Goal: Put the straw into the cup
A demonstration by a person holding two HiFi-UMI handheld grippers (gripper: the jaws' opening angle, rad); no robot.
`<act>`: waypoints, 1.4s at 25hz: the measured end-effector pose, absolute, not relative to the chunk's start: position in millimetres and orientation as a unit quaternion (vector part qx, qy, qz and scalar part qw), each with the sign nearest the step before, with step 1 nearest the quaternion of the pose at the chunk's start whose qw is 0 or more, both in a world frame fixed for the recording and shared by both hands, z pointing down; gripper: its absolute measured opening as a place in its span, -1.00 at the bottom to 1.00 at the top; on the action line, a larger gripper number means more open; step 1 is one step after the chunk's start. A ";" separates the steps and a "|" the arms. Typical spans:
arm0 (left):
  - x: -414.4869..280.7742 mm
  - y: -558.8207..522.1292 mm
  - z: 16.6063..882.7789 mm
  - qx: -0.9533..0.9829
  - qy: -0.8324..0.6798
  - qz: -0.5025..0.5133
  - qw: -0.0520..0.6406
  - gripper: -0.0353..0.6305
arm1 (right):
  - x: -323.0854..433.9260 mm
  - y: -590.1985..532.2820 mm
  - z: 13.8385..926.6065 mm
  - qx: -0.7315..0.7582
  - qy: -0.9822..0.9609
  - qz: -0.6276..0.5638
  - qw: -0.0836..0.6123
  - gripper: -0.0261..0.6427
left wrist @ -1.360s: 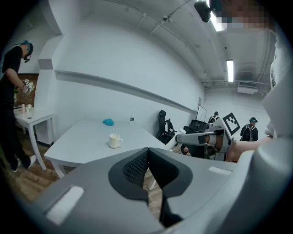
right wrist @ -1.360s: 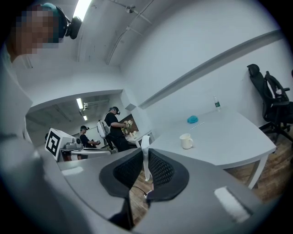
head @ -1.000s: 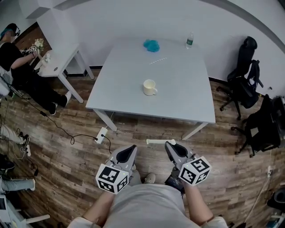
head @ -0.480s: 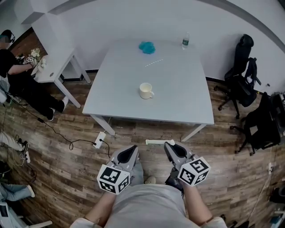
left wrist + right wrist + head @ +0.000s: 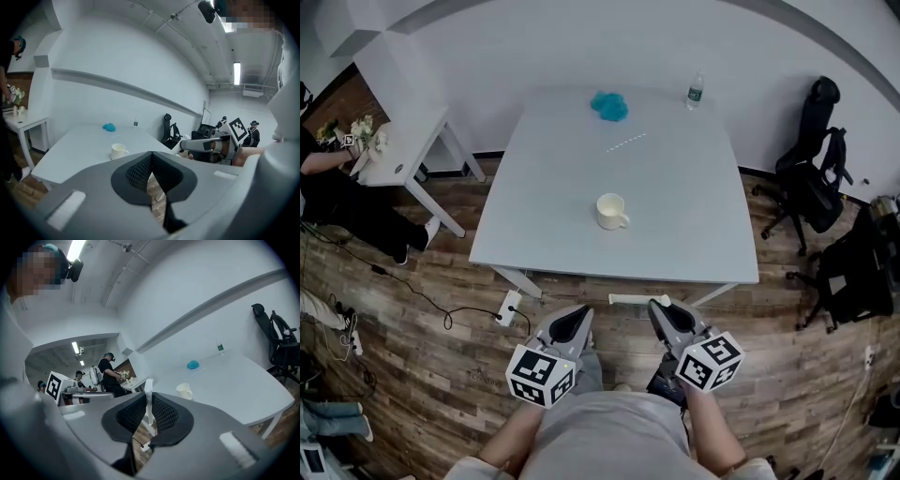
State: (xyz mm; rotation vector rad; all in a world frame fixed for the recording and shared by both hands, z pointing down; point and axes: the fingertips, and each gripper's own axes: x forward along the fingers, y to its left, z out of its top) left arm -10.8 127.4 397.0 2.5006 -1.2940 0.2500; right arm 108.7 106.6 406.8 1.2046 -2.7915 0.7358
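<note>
Room: pale walls and a wood-plank floor [image 5: 441,375]. A large white square table [image 5: 675,234] fills the middle of the head view, with a small white side table [image 5: 398,157] at upper left and a black office chair [image 5: 811,178] at the right edge.
Table top: a cream handled ceramic cup [image 5: 612,211] stands upright near the middle. Toward the top of the frame sit a crumpled blue lump [image 5: 609,105] and a clear plastic bottle [image 5: 695,89]. A thin pale stick [image 5: 625,142] lies between lump and cup, too small to name.
Right gripper [image 5: 659,305]: at lower centre, your jaws are narrow and clamped on a thin white straw [image 5: 630,299]. It sticks out sideways toward the left of the frame.
Left gripper [image 5: 578,314]: just left of the right one, its jaws are closed together with nothing between them.
Straw versus cup: the straw is over the floor, below the table's near edge in the frame and well apart from the cup.
Stage: this looks like the carry toward the table; insertion has not begun.
Risk, angle: the straw lies crosswise. If you reach the cup without tipping it upright, it may land across the rim instead of dropping in.
Risk, cup: the cup looks light and nothing steadies it. A nudge from the straw end or a jaw could slide or tip it.
Risk, grip: the pads pinch the straw near one end. A knock on the table edge could pivot it or pull it free.
</note>
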 end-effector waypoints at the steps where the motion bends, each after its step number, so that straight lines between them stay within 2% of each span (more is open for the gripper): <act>1: -12.7 117.4 395.5 0.875 -0.450 0.088 0.155 -0.84 | 105.9 96.7 406.7 0.386 -0.892 0.235 0.006 -0.79; 20: -69.2 -45.6 385.7 0.902 -0.396 0.103 0.139 -0.84 | 48.8 -55.0 394.8 0.432 -0.874 0.223 -0.009 -0.79; 35: -84.9 -94.1 390.3 0.912 -0.368 0.095 0.152 -0.84 | 36.1 -98.4 394.1 0.462 -0.857 0.227 0.002 -0.79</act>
